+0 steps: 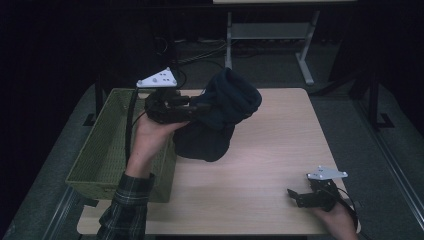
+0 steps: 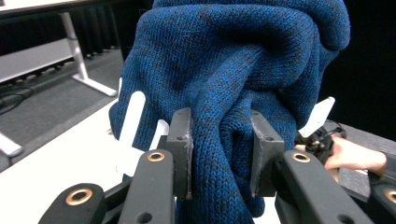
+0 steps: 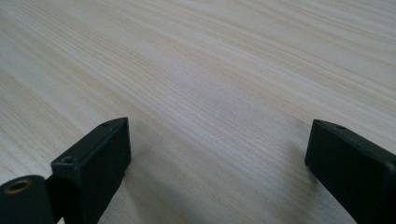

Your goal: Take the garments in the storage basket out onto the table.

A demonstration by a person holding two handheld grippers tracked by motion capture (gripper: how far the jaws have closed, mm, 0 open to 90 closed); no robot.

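The left gripper (image 1: 192, 107) is clamping a thick fold of a dark blue knitted garment (image 1: 220, 117), apparently a sweater, and is holding it lifted above the tabletop (image 1: 270, 165) near the far left corner, with the lower folds hanging down and seeming to be brushing the wood. In the left gripper view the knit (image 2: 233, 93) is bulging between the two jaws, which are pressing in on it from both sides, so the grip is looking firm enough to carry the bunched weight. A green mesh basket (image 1: 107, 145) is standing along the left edge of the tabletop, just beside the garment; the lift on that side is suggesting, as a judgement only, that the garment is going into or coming out of the basket. The right gripper (image 1: 300, 196) is resting low at the near right corner, well apart from the garment, its jaws standing wide with nothing between them over bare wood (image 3: 210, 93). It is appearing to be parked out of the way, leaving the left hand (image 1: 150, 135) to work alone.
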